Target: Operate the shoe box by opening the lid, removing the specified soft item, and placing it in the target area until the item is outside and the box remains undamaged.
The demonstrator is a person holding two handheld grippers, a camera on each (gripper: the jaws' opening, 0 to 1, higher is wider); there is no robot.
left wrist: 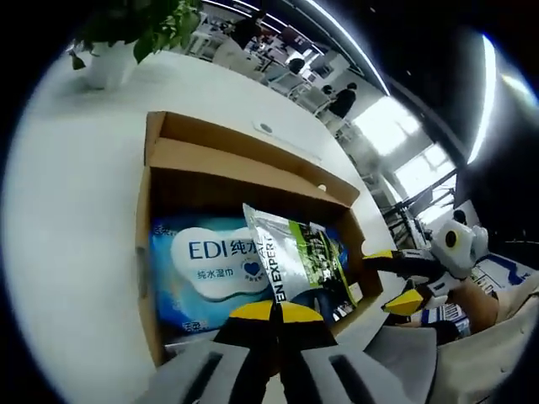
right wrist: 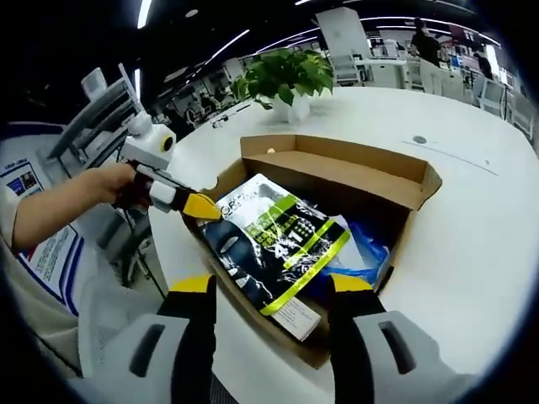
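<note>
The box sits open on the white table, its lid folded back and standing along the far side. Inside lies a blue wipes pack, flat on the bottom, with white lettering on a white cloud-shaped label. On top of it rests the pouch, a soft black, white and lime-green bag (the print reads "4 in 1" in the right gripper view), tilted up so that one end rises above the box's near wall. In the left gripper view the pouch leans across the right half of the blue pack.

The left gripper is pressed shut, its yellow tips meeting just at the near rim of the box; whether anything is pinched between them cannot be told. In the right gripper view the same gripper comes in from the left, held by a hand, its yellow tip touching the pouch's upper corner.

The right gripper stands wide open, one jaw either side of the pouch's lower end, not clamping it. It shows too in the left gripper view, at the box's right edge.

A potted plant stands on the table beyond the box. Desks and people fill the room behind.
</note>
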